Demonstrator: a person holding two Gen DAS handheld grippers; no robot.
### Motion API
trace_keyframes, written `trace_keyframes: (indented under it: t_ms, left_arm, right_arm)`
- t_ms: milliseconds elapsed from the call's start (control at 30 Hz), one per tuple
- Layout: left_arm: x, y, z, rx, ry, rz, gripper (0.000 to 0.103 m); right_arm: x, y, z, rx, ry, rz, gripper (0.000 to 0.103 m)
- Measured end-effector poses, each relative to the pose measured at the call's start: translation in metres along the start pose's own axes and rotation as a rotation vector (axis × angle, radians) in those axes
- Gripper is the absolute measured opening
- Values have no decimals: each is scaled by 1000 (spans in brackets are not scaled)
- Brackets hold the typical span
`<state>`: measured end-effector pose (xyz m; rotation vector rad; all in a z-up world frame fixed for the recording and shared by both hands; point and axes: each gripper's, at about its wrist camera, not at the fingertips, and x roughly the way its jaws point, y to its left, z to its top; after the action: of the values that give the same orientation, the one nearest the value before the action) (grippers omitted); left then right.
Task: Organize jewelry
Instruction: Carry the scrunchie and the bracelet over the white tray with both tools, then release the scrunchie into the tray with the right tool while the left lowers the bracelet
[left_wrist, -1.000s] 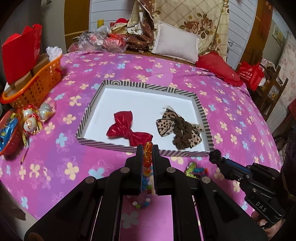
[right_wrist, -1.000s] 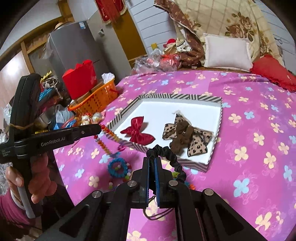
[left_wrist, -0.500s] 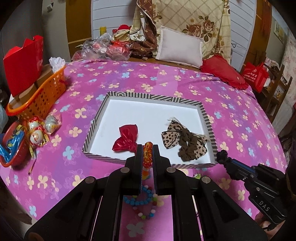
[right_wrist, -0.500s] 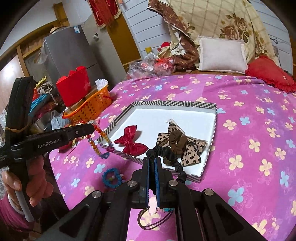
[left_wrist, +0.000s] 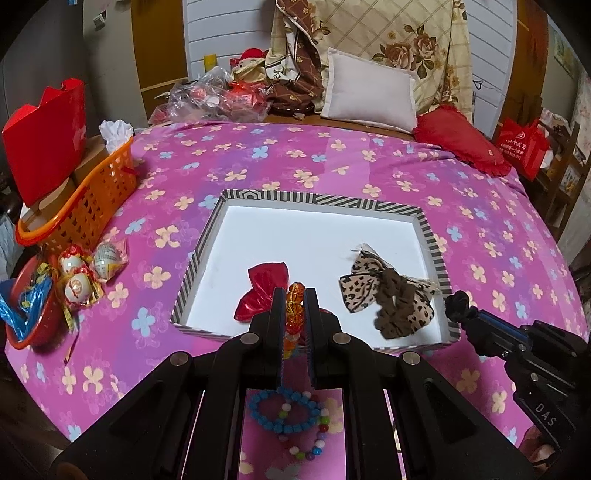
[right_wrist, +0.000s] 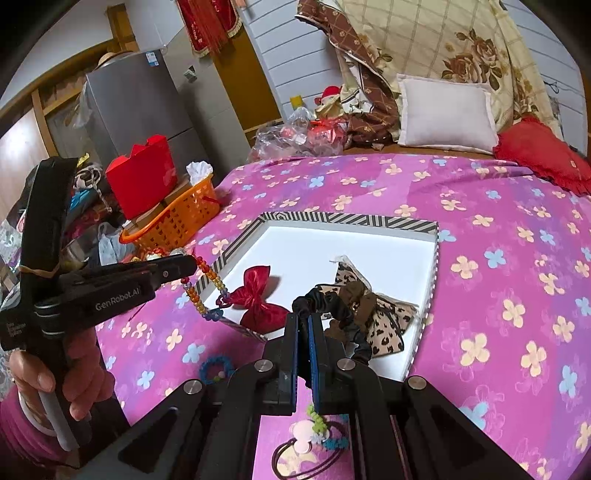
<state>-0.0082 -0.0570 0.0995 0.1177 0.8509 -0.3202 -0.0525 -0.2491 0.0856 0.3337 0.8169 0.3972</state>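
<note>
Above the striped tray's (left_wrist: 436, 254) near edge, the left hand-held gripper (left_wrist: 294, 308) clamps the bead necklace (right_wrist: 201, 286); the right hand-held gripper (right_wrist: 303, 332) clamps the black scrunchie (right_wrist: 332, 306). Transport step; next: advance both over the tray floor, then release.

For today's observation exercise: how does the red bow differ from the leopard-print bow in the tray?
The red bow is plain, shiny and one colour; the leopard-print bow is spotted tan and matte. The red bow lies alone; the leopard-print bow has a brown scrunchie lying over it. Both lie flat inside the striped tray.
</note>
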Motion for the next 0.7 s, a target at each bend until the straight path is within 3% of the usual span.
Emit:
trace_keyframes:
  t_ms: [433, 700]
  left_arm:
    - [34, 0, 26, -19, 19, 10, 8]
    - [74, 2, 37, -45, 67, -8, 8]
  right_arm:
    - [42, -5, 20, -9, 45, -14, 5]
    - [82, -10, 24, -12, 105, -25, 5]
